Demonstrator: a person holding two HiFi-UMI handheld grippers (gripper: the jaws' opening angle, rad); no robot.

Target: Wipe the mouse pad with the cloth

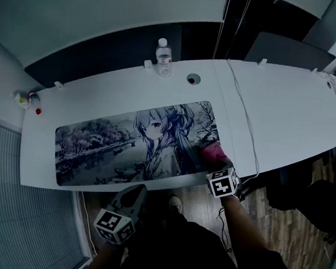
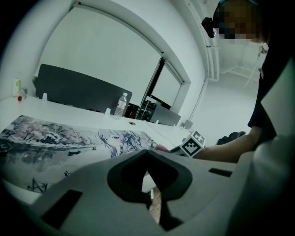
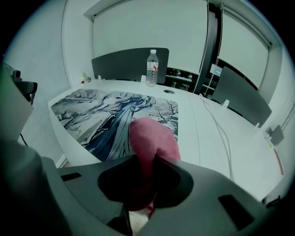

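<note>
Left hand-held gripper (image 1: 136, 192): jaws together, empty, hanging off near edge of white surface (image 1: 288, 113). Long anime-print mouse pad (image 1: 114, 140) unpinned, so may slide or ruck under drag. Pink cloth (image 1: 215, 153) on pad's near right corner, pinched in right hand-held gripper (image 1: 219, 168). Thin white cable (image 1: 245, 126) just beside, could snag.

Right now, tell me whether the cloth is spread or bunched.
Bunched: the cloth bulges as a rounded wad from the right claw pinching it.
</note>
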